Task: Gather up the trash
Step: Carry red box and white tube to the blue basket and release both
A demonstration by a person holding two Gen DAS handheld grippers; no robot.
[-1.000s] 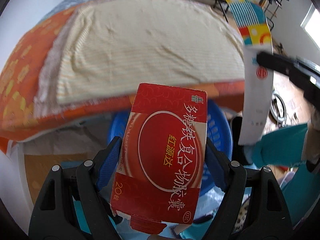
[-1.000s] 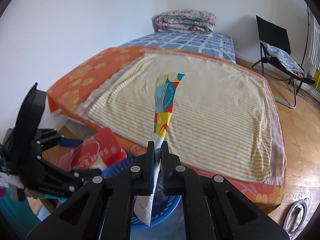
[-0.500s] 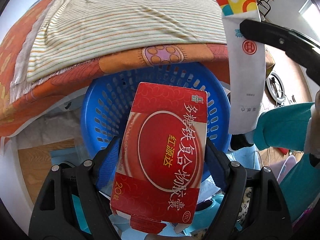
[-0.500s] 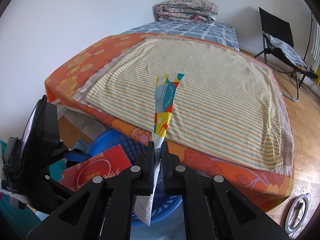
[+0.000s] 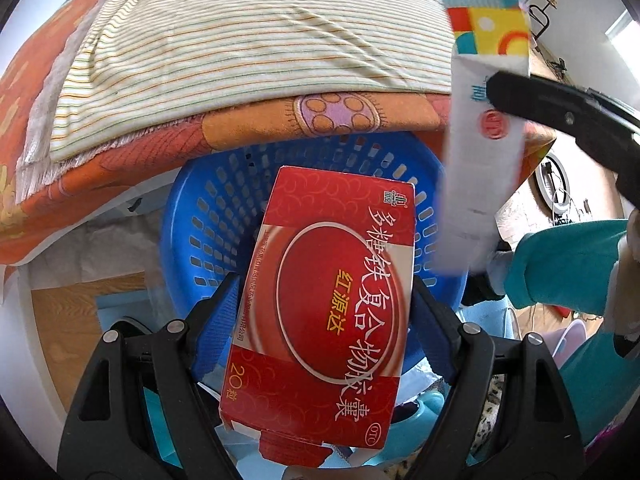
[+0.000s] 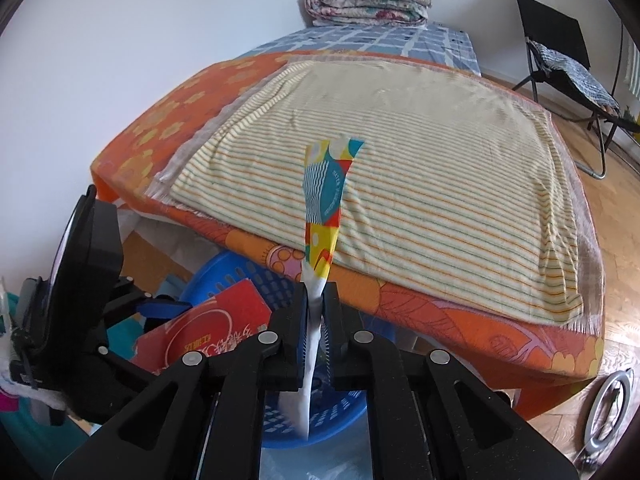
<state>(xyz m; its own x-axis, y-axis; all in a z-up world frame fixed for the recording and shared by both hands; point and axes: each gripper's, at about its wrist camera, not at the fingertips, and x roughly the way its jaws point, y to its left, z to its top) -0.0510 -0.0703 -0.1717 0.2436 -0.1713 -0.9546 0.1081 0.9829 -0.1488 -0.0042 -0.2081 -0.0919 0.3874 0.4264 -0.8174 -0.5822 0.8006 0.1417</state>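
Observation:
My left gripper (image 5: 324, 284) is shut on a red medicine box (image 5: 328, 312) with white Chinese lettering, held just above a blue perforated basket (image 5: 208, 216). In the right wrist view the box (image 6: 208, 332) and the left gripper (image 6: 160, 308) sit low on the left, over the basket (image 6: 244, 268). My right gripper (image 6: 315, 300) pinches a long flat wrapper (image 6: 324, 184), white below and colourful on top. Its jaws are opening slightly, with the wrapper standing upright between the pads. The wrapper (image 5: 480, 152) hangs over the basket's right rim.
The basket sits on the floor against the foot of a bed (image 6: 400, 168) with a striped sheet and orange cover. A folded quilt (image 6: 368, 0) lies at the far end, near a black folding chair (image 6: 560, 52). A teal sleeve (image 5: 560, 264) is at the right.
Both grippers have sunk and tipped downward towards the basket. A second ago the bed filled the left wrist view; the basket now lies open under the red box. Both items are still gripped.

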